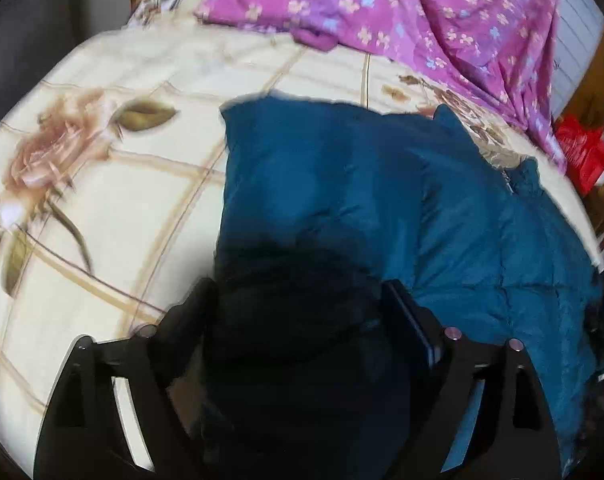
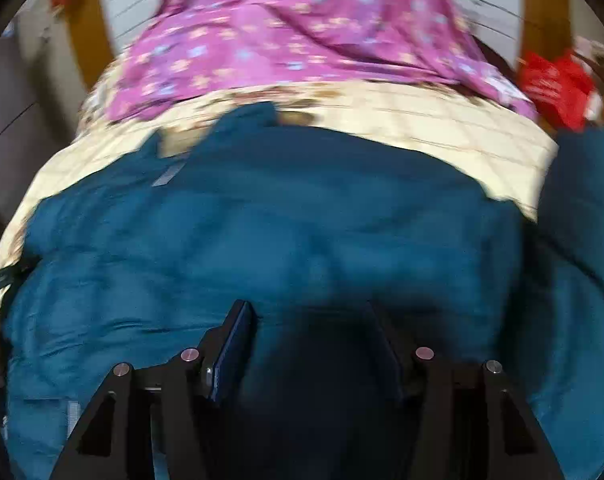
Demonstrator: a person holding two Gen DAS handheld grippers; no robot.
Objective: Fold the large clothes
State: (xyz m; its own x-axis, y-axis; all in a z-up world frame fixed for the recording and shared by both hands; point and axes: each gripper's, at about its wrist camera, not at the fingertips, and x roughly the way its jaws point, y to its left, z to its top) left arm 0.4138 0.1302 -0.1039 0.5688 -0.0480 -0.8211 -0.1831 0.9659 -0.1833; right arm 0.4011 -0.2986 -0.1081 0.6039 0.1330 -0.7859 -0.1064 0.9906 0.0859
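Cream rose-printed bedding (image 1: 102, 208) covers the bed, and a puffy teal quilted jacket (image 1: 381, 200) lies on it below a purple flowered sheet (image 1: 401, 16). Left tool (image 1: 298, 284) is released, jaws wide over the jacket's edge; right tool (image 2: 307, 308) is released above its middle.

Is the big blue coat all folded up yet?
Not yet. One part of the blue coat already lies folded over on the flowery bedcover. Both grippers' jaws stand apart over the coat, with no clear grip. The rest, bunched with its zipper showing, is unfolded.
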